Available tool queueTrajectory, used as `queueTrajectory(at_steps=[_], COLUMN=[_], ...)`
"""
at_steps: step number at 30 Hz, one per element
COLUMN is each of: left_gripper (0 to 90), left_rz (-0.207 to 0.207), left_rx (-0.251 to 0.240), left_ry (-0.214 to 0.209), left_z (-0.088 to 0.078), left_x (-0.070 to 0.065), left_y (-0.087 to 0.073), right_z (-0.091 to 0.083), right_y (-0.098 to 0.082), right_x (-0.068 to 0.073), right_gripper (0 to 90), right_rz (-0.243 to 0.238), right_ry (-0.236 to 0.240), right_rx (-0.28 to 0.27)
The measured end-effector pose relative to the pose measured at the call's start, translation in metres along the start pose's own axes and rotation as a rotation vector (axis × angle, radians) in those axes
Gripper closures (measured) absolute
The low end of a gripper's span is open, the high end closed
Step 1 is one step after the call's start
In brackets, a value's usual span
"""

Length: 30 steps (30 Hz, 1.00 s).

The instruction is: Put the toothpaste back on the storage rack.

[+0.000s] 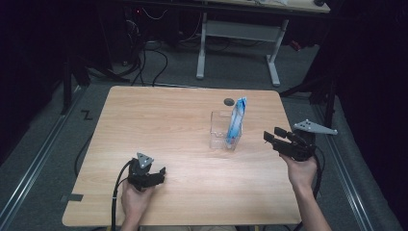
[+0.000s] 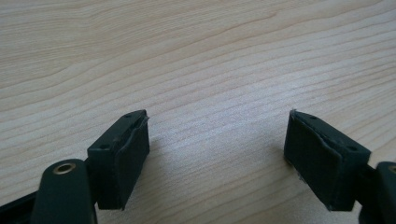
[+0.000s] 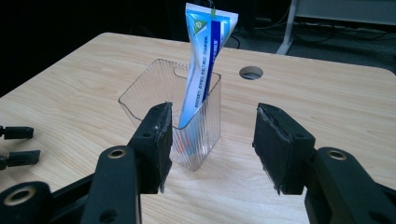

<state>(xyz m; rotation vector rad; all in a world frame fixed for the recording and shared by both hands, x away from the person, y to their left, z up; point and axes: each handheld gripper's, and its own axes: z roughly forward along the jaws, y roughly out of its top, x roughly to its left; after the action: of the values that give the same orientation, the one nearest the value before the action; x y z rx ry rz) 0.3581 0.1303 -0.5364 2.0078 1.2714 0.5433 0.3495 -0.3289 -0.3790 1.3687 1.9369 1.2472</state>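
We have the clear ribbed holder (image 1: 222, 131) standing upright right of the table's (image 1: 159, 120) centre, toward the far side, with the blue-and-white tube (image 1: 236, 120) inside it, leaning against the holder's right wall and sticking well above the rim. A cable hole (image 1: 229, 101) sits just behind the holder, near the far edge.

Right gripper (image 1: 270, 137) is held above the table's right edge, pointing left at the holder, near it but apart. Its jaws are spread with nothing between them; in the right gripper view (image 3: 212, 144) the holder's near corner lines up with the gap.

Left gripper (image 1: 162, 172) sits low over the near-left part of the table, well apart from the holder, jaws spread wide over bare wood (image 2: 217, 149).

Open tabletop all along the left half and the near edge; bare strip between holder and right edge.
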Motion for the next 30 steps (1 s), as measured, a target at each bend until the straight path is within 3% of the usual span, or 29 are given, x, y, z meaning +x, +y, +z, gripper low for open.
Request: queueTrajectory(at_steps=[9, 30], left_gripper=[22.6, 22.6], left_rz=[0.0, 0.0], left_rx=[0.0, 0.0], left_ry=[0.0, 0.0], left_z=[0.0, 0.0], left_x=[0.0, 0.0], left_y=[0.0, 0.0], right_z=[-0.001, 0.001], right_y=[-0.013, -0.045], right_x=[-0.003, -0.008], right_gripper=[47.4, 47.4], right_rz=[0.007, 0.038], right_ry=[-0.015, -0.03], right_rx=[-0.007, 0.032])
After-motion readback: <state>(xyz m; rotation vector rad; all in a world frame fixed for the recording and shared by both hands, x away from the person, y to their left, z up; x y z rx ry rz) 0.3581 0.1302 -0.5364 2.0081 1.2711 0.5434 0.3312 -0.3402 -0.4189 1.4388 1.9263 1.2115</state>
